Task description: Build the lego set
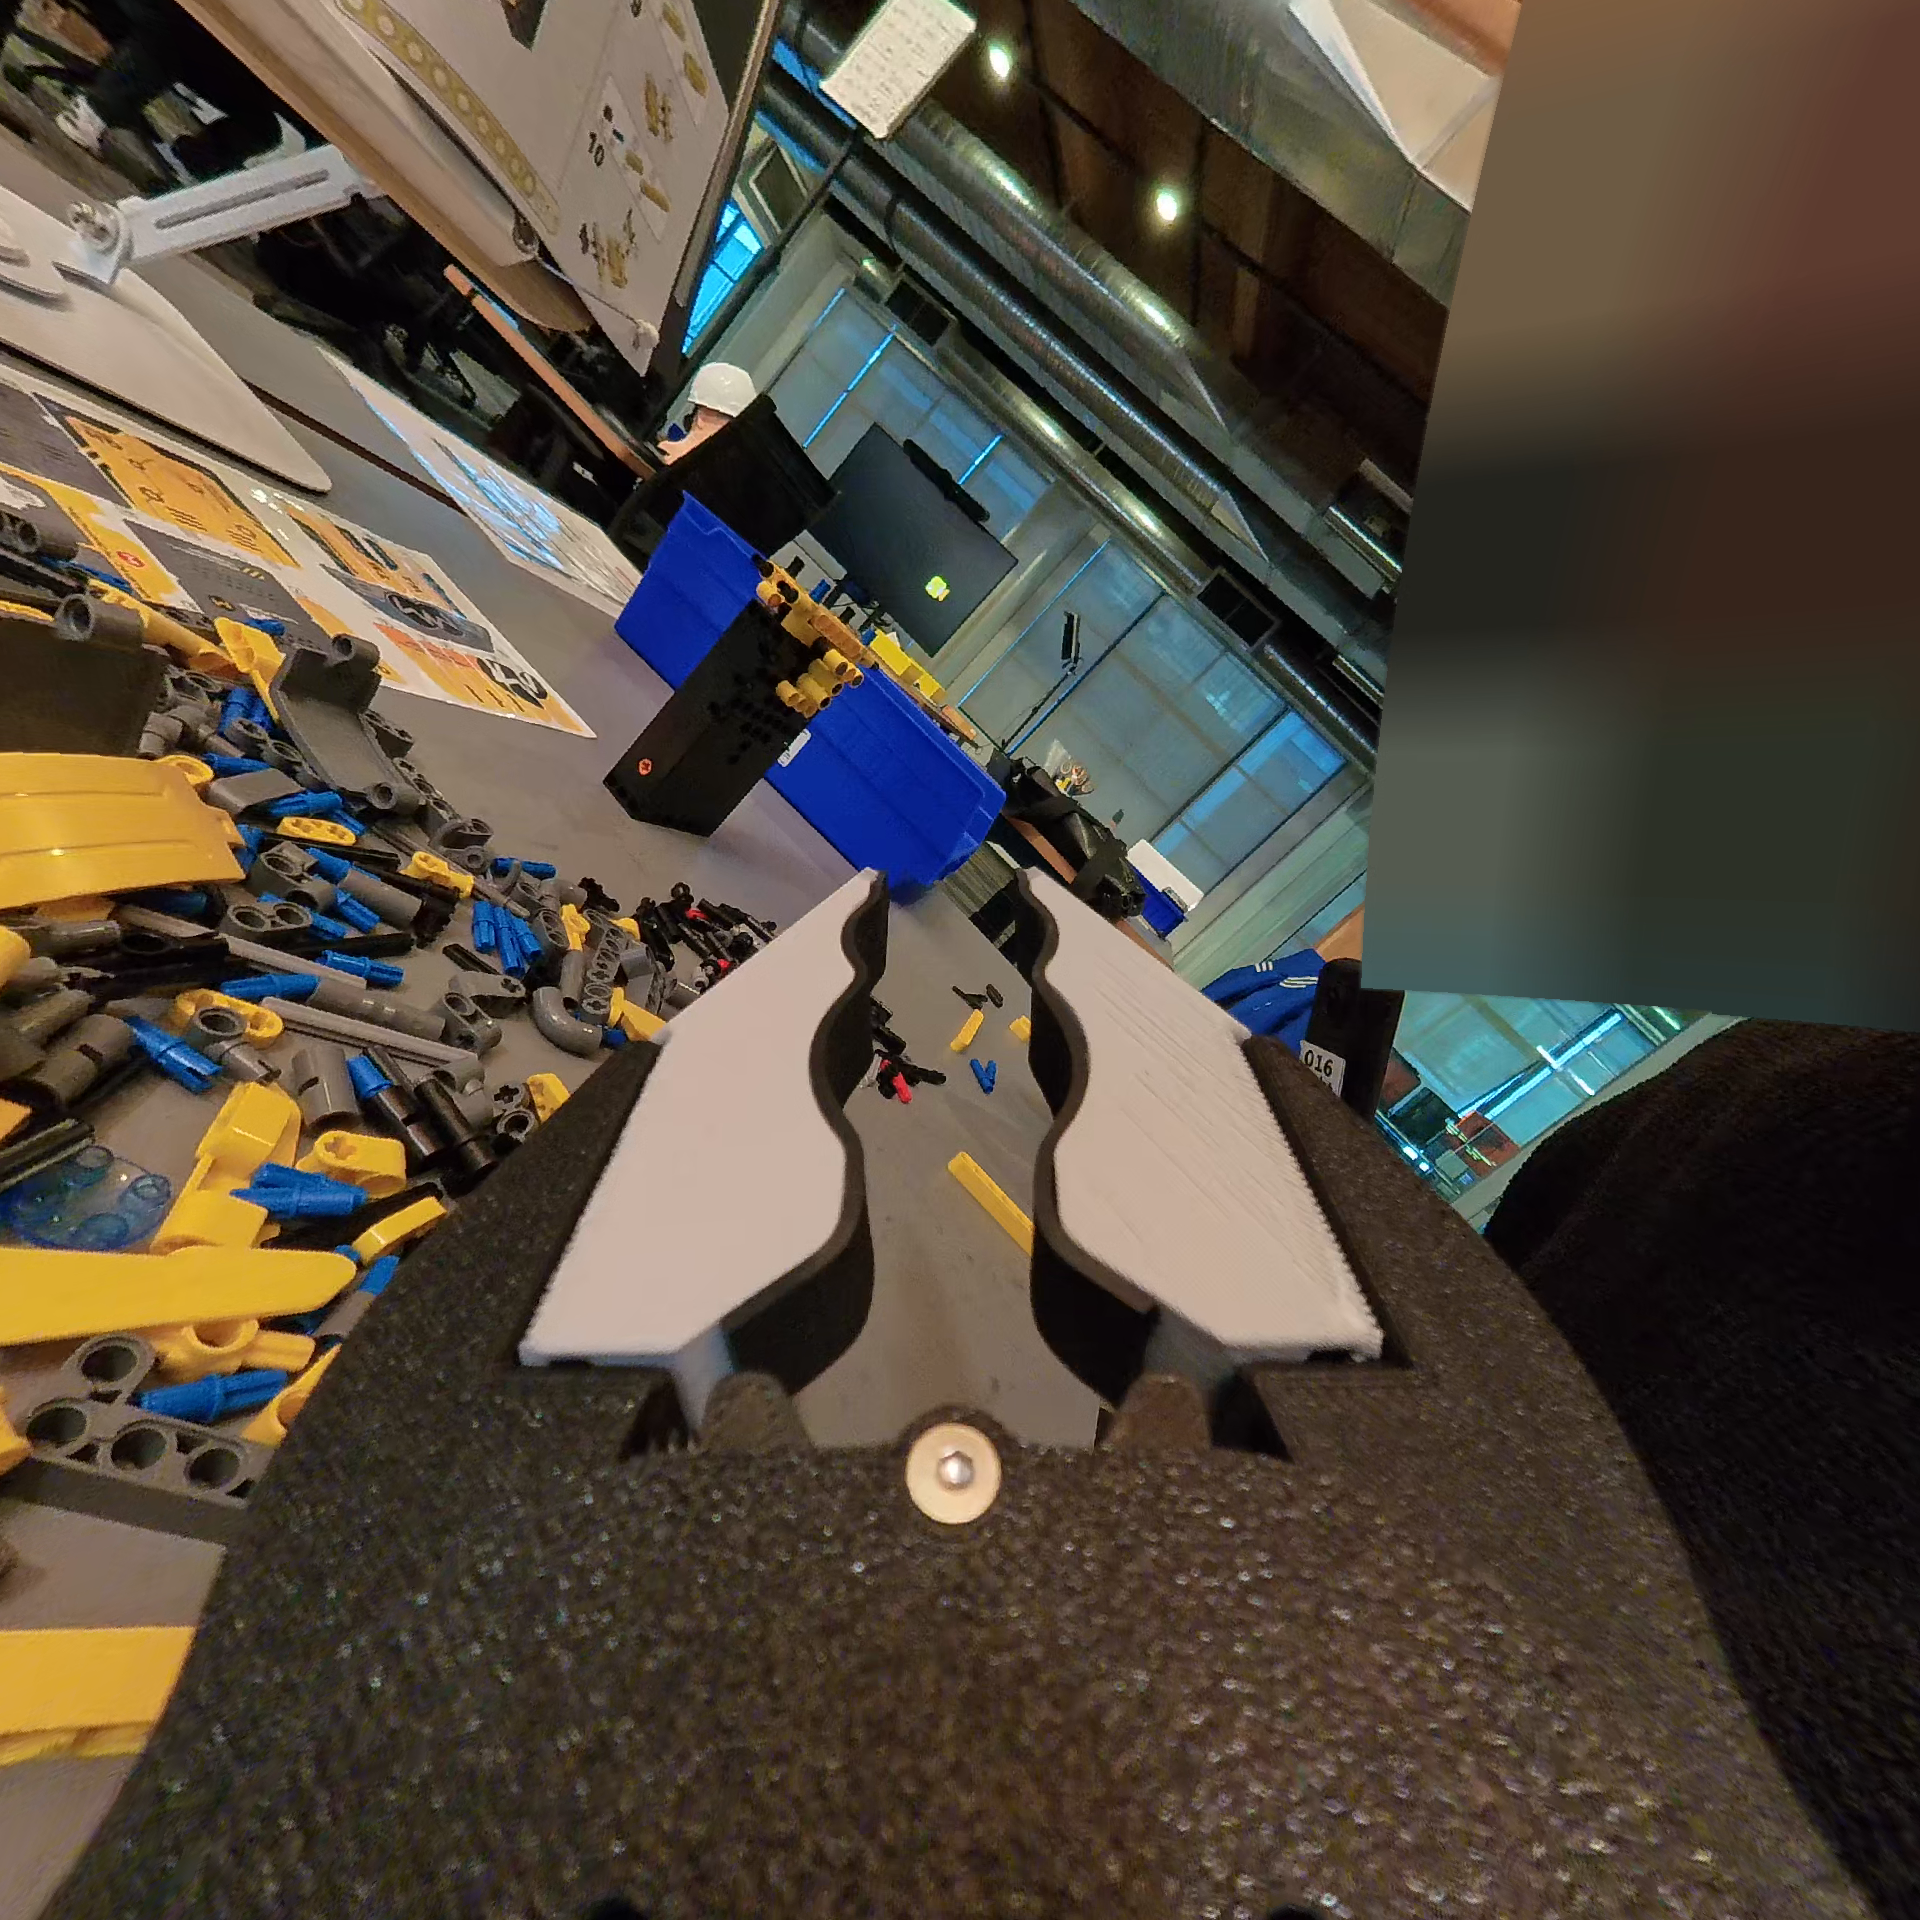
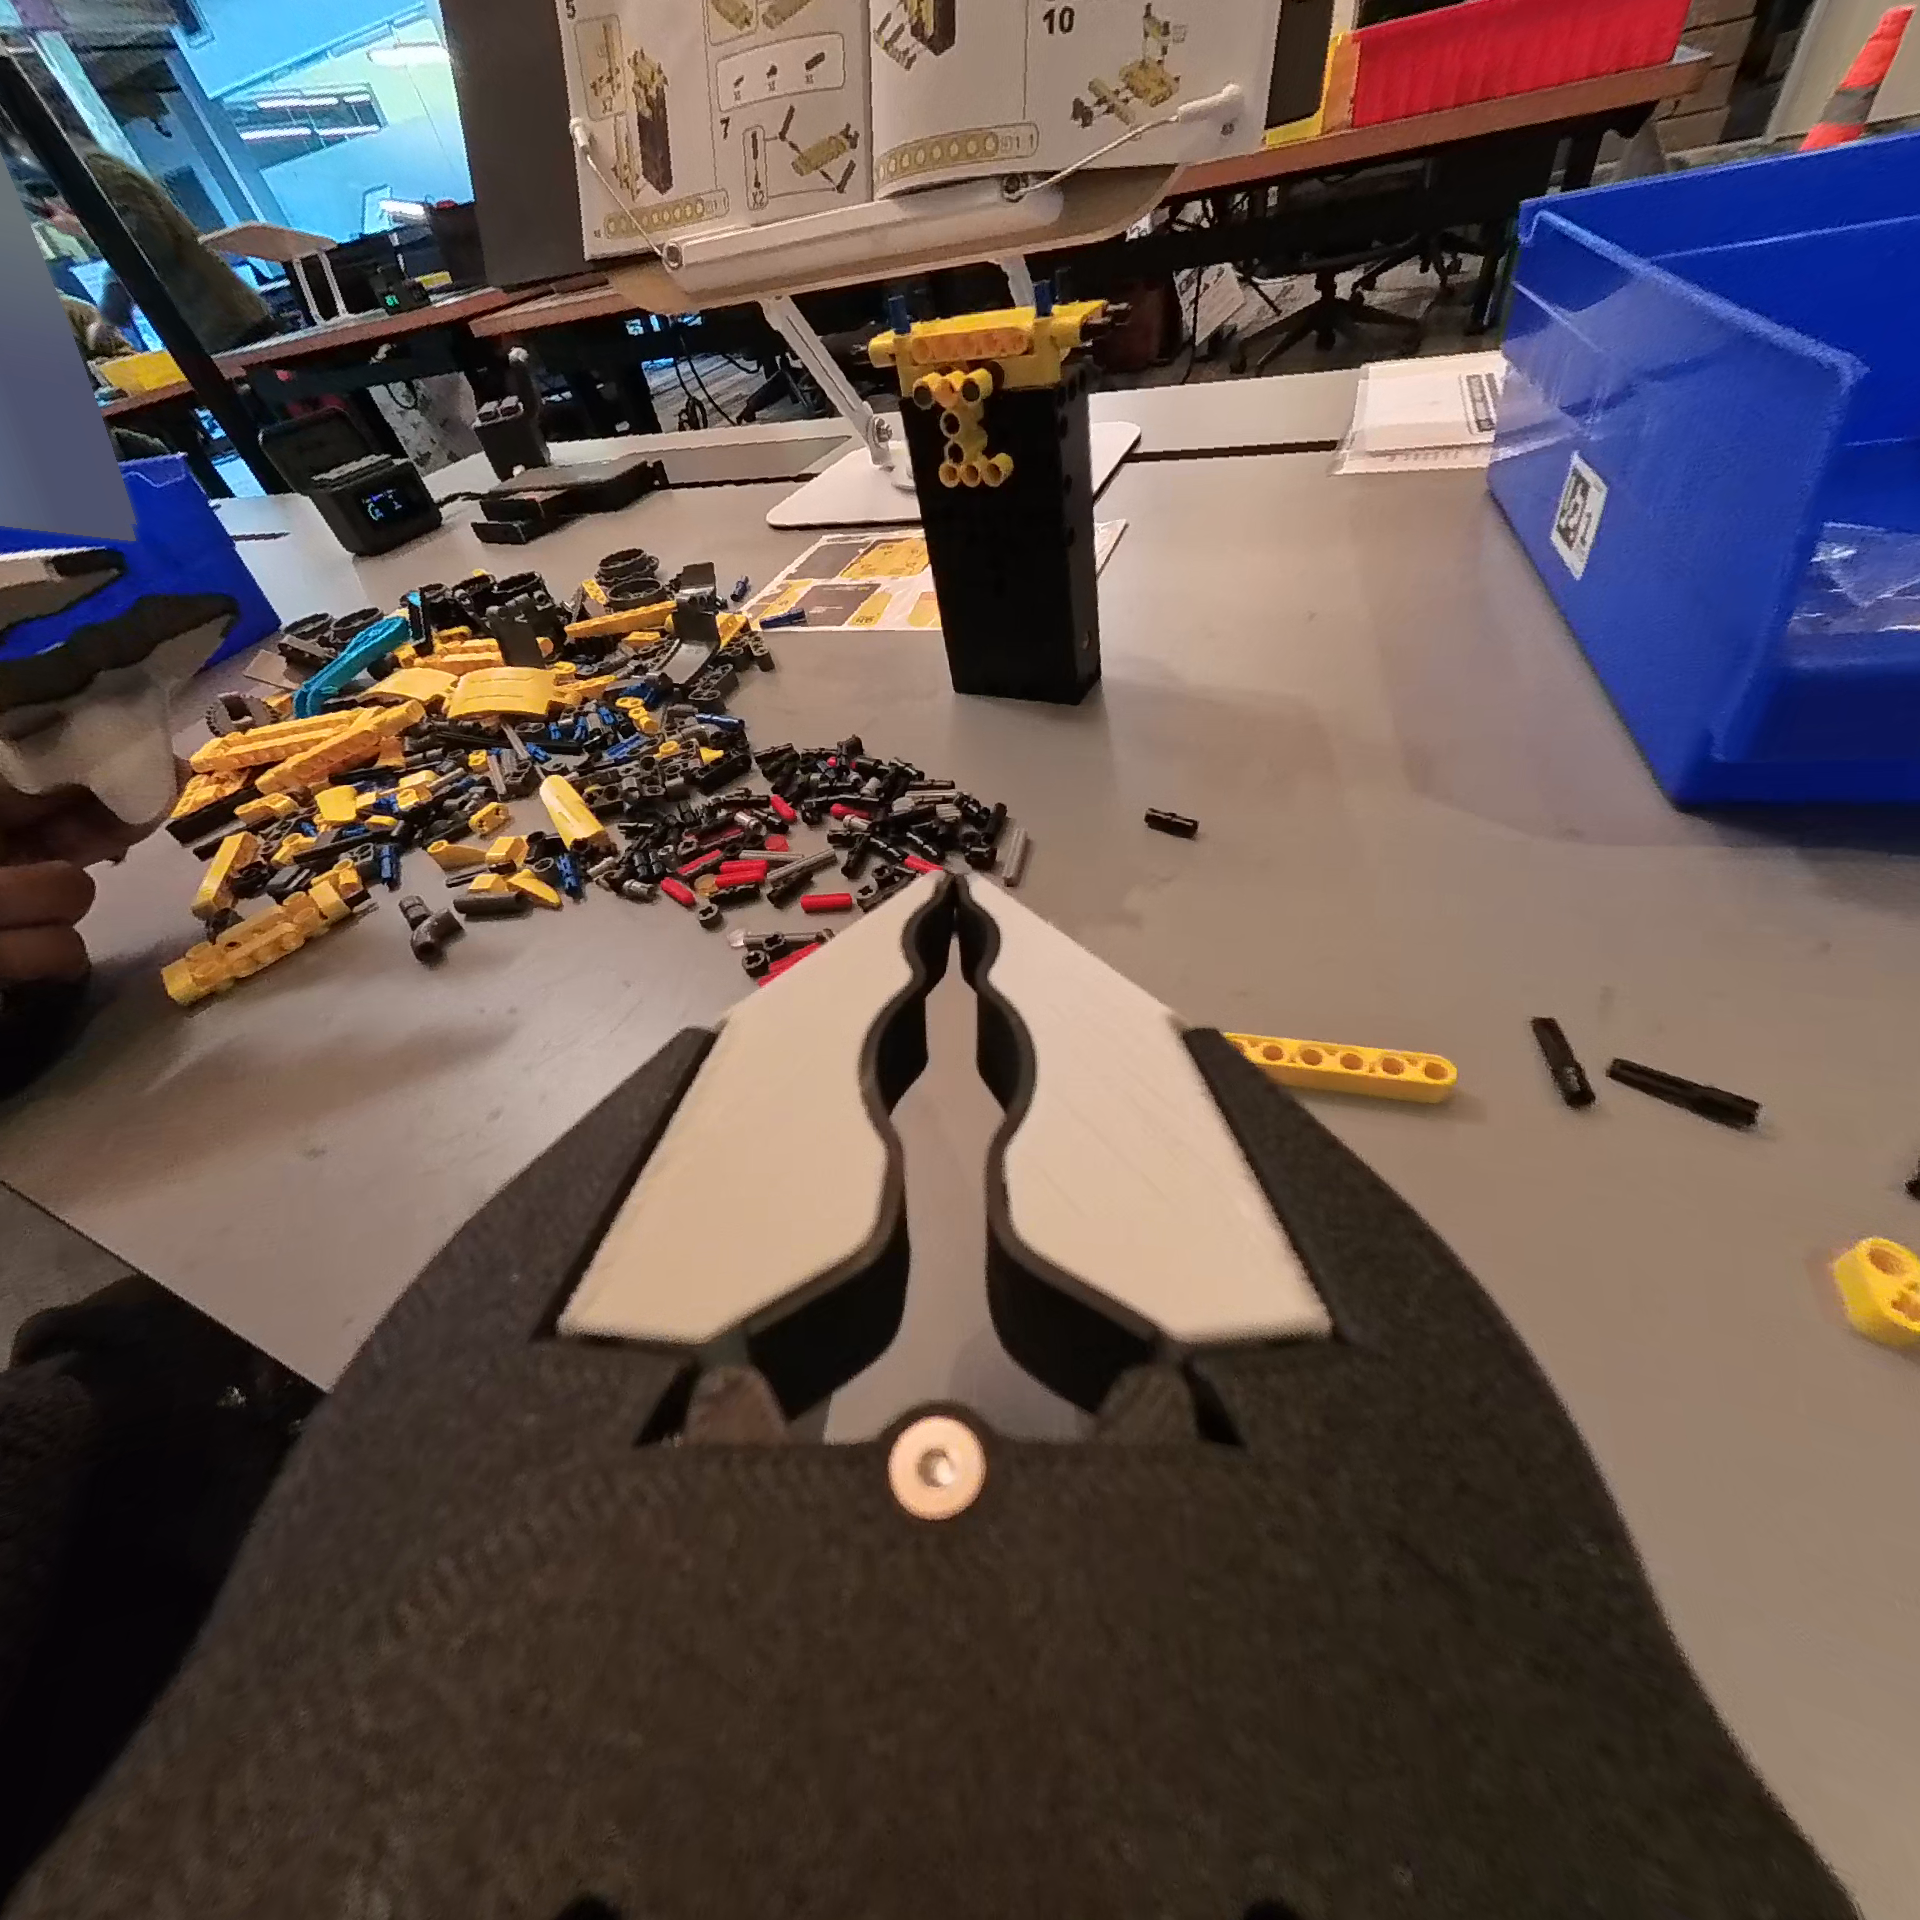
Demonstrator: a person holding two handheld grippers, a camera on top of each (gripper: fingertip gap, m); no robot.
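My left gripper [image 1: 951,894] is open and empty, tilted low over the grey table [image 1: 582,790]. A small yellow beam [image 1: 992,1200] and a few loose pins lie on the table seen between its fingers. A pile of yellow, blue, grey and black building pieces [image 1: 312,987] lies to its left. My right gripper [image 2: 951,883] is shut with nothing between its tips, just short of the near edge of the same pile [image 2: 571,769]. A black tower with yellow beams on top [image 2: 1013,540] stands upright beyond it; it also shows in the left wrist view [image 1: 727,717]. The left gripper [image 2: 104,644] shows at the far left of the right wrist view.
A yellow beam [image 2: 1340,1065], two black axles [image 2: 1564,1060], a black pin [image 2: 1172,823] and a yellow connector [image 2: 1881,1294] lie to the right. A blue bin [image 2: 1714,468] stands at the right. An instruction booklet on a white stand [image 2: 883,94] is behind the tower. The grippers' ends are close to 25 centimeters from one another. My right gripper is the nearer one to the yellow connector [image 2: 1881,1294]: about 15 centimeters, against 40 centimeters.
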